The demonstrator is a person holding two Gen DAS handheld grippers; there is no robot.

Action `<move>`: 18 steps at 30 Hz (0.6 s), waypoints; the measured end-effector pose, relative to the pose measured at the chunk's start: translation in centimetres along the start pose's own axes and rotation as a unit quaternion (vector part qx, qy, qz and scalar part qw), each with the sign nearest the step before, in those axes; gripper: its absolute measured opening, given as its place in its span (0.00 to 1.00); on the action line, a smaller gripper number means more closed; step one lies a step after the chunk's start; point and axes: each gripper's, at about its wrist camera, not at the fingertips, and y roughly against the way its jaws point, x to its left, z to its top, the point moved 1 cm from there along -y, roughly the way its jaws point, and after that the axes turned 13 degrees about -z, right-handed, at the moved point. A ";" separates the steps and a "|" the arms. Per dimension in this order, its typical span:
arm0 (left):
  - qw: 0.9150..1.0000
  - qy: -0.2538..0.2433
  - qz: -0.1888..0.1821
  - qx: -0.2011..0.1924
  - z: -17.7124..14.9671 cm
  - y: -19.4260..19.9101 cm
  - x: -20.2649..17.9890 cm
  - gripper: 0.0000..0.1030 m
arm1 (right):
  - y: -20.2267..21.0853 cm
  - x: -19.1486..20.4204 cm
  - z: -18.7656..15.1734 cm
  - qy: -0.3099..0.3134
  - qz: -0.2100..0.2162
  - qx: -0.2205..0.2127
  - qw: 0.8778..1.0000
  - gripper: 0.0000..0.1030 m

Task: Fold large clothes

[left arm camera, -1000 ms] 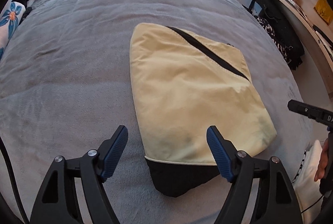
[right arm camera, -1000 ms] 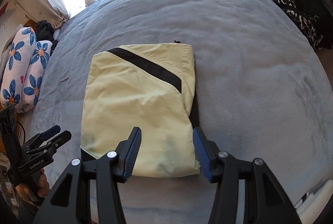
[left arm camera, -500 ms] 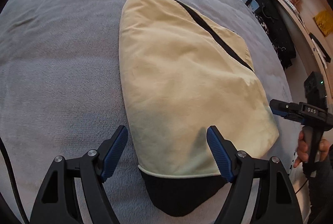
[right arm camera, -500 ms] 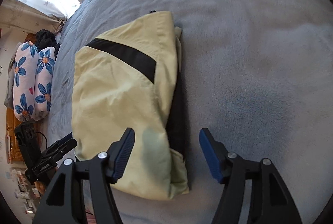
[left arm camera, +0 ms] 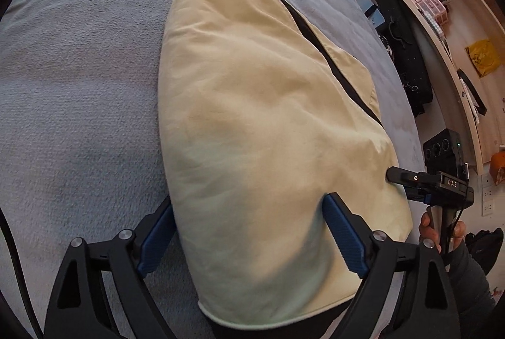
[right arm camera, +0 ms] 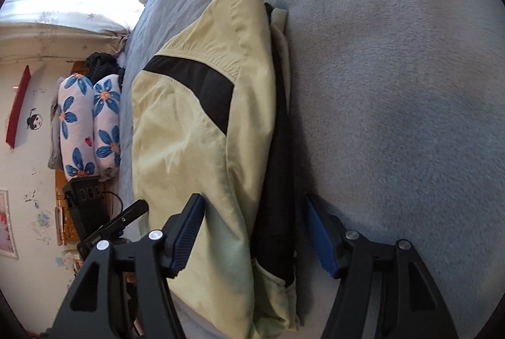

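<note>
on the grey fleece blanket lies the folded pale-yellow jacket with a black stripe, its dark lining showing along one edge. left gripper is spread wide, its blue pads straddling the jacket's near end. right gripper is likewise apart, fingers either side of the layered edge. flower-print bolsters sit beyond the bed.
</note>
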 end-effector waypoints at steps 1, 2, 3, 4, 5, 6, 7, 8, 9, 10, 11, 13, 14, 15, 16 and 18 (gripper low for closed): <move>1.000 -0.001 -0.001 0.000 0.1 -0.3 0.0 0.88 | -0.1 0.2 0.1 0.008 0.002 0.001 1.000 0.63; 1.000 -0.002 -0.002 0.000 0.2 -0.4 0.0 0.89 | -0.4 0.6 0.2 0.017 0.006 0.003 1.000 0.63; 1.000 -0.004 -0.004 -0.001 0.3 -0.7 0.0 0.90 | -0.7 1.0 0.3 0.024 0.008 0.004 1.000 0.63; 1.000 -0.005 -0.004 -0.001 0.4 -0.9 0.0 0.92 | -1.1 1.5 0.3 0.035 0.006 0.004 0.999 0.64; 1.000 -0.006 -0.004 -0.001 0.7 -1.5 -0.3 0.92 | -1.3 1.8 0.4 0.043 0.003 0.003 0.999 0.64; 1.000 -0.007 -0.004 -0.001 0.8 -1.7 -0.3 0.93 | -1.6 2.3 0.5 0.054 -0.002 0.001 0.999 0.64; 1.000 -0.009 -0.004 -0.002 1.0 -1.9 -0.4 0.94 | -1.9 2.8 0.6 0.066 -0.007 0.000 0.998 0.64; 1.000 -0.011 -0.004 -0.002 1.0 -1.9 -0.3 0.94 | -2.1 3.0 0.7 0.071 -0.008 -0.002 0.997 0.64; 1.000 -0.014 -0.004 -0.002 1.0 -2.0 -0.3 0.95 | -2.3 3.3 0.8 0.074 -0.005 -0.004 0.997 0.64; 1.000 -0.017 -0.003 -0.002 1.1 -2.1 -0.4 0.96 | -2.5 3.6 0.9 0.074 -0.004 -0.004 0.997 0.64; 1.000 -0.020 -0.002 -0.002 1.1 -2.3 -0.5 0.96 | -2.6 3.6 1.0 0.072 0.000 -0.003 0.997 0.64; 1.000 -0.024 -0.002 -0.002 1.2 -2.5 -0.5 0.97 | -2.9 3.6 1.4 0.068 0.008 0.002 0.998 0.64; 1.000 -0.024 -0.002 -0.002 1.3 -2.6 -0.6 0.97 | -3.0 3.4 1.6 0.063 0.014 0.004 0.998 0.64; 1.000 -0.023 -0.003 -0.003 1.4 -2.7 -0.6 0.97 | -3.1 3.4 1.7 0.061 0.017 0.005 0.998 0.64; 1.000 -0.023 -0.005 -0.003 1.4 -2.6 -0.6 0.97 | -3.2 3.4 1.7 0.058 0.019 0.006 0.998 0.64; 1.000 -0.023 -0.004 -0.004 1.6 -2.8 -0.7 0.97 | -3.3 3.6 1.8 0.055 0.019 0.004 0.998 0.64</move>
